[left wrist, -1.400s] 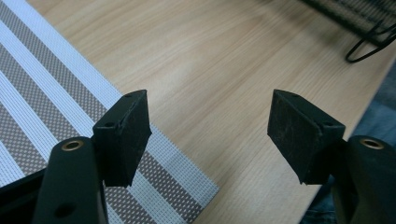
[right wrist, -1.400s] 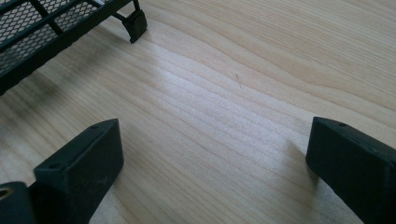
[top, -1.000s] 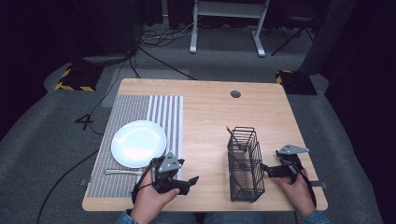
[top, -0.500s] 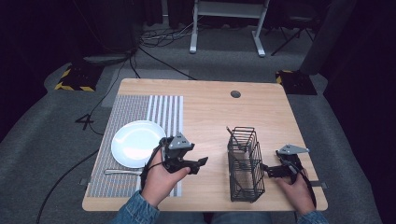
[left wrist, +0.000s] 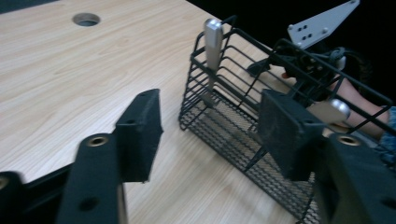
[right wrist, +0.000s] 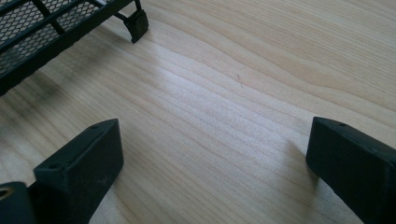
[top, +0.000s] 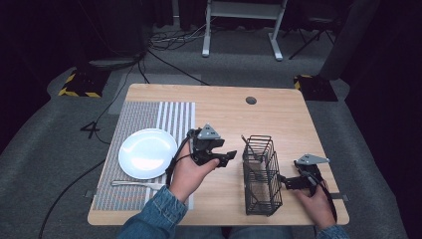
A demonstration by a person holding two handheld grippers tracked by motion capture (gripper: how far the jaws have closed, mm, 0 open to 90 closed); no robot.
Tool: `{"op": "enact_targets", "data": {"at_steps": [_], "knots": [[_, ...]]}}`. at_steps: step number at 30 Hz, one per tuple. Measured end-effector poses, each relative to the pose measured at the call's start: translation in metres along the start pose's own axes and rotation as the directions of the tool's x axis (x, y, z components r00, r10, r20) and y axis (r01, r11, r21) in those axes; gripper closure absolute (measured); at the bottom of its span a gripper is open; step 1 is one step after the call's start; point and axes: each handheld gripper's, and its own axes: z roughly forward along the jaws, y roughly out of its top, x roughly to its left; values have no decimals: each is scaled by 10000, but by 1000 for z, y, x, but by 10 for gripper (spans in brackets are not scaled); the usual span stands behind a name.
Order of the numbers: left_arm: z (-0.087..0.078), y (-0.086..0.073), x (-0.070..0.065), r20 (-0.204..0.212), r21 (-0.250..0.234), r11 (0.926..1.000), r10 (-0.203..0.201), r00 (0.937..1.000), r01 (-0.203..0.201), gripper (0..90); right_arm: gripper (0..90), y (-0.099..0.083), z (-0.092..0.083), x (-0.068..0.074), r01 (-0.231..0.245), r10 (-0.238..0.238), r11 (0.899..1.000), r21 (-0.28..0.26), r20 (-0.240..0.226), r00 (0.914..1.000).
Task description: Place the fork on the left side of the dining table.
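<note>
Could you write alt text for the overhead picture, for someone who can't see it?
A person at a wooden table holds open left tongs toward a black wire basket; right tongs rest beside it. A white plate sits on a striped mat.

One plate [top: 147, 153], one fork [top: 135, 184] and one striped mat [top: 149, 117] by the desk's left edge; one wire basket [top: 261, 175] near the right edge.

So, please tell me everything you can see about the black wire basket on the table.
The wire basket is black, long and narrow, with thin bar walls, a fine mesh floor and small feet. It stands upright on the wooden table, right of the middle, between the two grippers and apart from both. A piece of metal cutlery leans inside at its far end, handle up. Another metal piece seems to lie inside, but it is blurred.
</note>
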Motion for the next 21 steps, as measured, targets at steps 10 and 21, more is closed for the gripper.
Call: {"op": "enact_targets", "data": {"at_steps": [10,21], "knots": [[23,12,-2,-124,-505,9987,-15,9999,9,463,41,0,0,0,3,-3,10000,-6,-6,10000],[38,21,-1,-515,-484,9988,-140,9986,115,536,46,0,0,0,43,-43,10000,-12,5,10000]]}}
